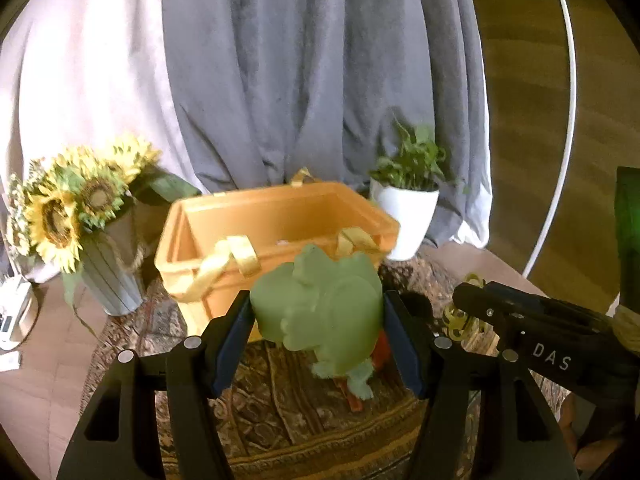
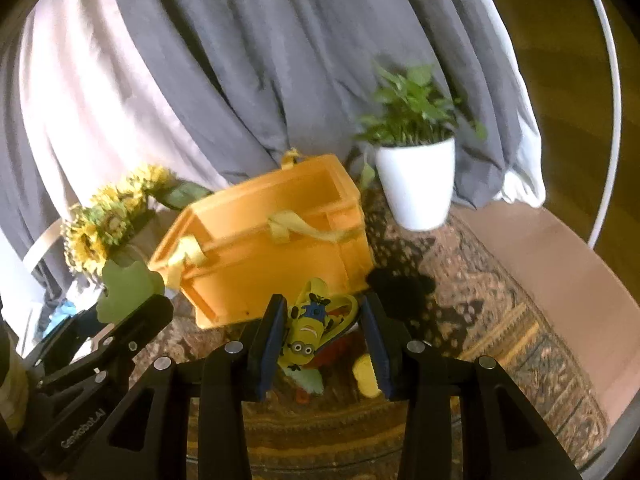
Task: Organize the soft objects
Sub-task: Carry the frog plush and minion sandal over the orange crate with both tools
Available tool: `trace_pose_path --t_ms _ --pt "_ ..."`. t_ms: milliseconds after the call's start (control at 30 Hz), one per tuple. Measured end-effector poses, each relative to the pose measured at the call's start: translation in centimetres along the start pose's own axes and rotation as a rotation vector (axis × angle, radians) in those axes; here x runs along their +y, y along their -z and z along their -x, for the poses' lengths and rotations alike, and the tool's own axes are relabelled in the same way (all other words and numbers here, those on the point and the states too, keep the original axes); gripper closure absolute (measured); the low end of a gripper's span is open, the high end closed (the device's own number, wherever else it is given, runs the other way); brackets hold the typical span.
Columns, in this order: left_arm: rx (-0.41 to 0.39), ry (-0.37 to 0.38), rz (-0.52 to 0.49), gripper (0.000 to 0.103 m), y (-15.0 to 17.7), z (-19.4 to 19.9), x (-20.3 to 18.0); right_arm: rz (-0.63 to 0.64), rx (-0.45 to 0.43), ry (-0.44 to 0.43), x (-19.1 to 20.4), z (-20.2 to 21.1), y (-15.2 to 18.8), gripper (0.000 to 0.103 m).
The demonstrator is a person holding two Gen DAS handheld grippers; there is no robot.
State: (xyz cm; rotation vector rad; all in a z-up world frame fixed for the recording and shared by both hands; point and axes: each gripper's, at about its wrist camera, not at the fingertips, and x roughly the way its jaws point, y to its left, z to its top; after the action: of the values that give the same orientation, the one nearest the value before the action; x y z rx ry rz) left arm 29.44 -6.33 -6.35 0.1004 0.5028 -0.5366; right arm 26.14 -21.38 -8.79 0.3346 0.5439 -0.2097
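My left gripper (image 1: 318,332) is shut on a pale green plush toy (image 1: 320,306) and holds it above the rug, just in front of the orange storage box (image 1: 224,288). The green toy also shows at the left of the right wrist view (image 2: 126,290). My right gripper (image 2: 322,344) is shut on a yellow Minion toy (image 2: 310,330), lifted in front of the orange box (image 2: 256,276). The right gripper's body shows at the right of the left wrist view (image 1: 532,320). A yellow soft item (image 2: 364,374) and red and green pieces lie on the rug below.
The box stands open on a patterned round rug (image 2: 500,320), yellow strap handles (image 1: 228,264) hanging over its rim. A sunflower vase (image 1: 108,276) stands to its left, a white potted plant (image 2: 416,184) to its right. Grey and white curtains (image 1: 300,80) hang behind.
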Motion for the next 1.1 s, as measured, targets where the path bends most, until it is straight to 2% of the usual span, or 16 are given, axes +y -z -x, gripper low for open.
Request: trace_pose_path --t_ms 567,1100 --pt "-0.123 -0.079 0.008 0.039 -4.2 1.9 2.2 0.047 -0.125 -0.07 3.1 0.0 -5.7 0.063" --pt "-0.205 -0.152 0.006 0.039 -8.2 0.7 4.6 0.095 -0.2 -0.101 5.5 -2.5 -10.3 0.063"
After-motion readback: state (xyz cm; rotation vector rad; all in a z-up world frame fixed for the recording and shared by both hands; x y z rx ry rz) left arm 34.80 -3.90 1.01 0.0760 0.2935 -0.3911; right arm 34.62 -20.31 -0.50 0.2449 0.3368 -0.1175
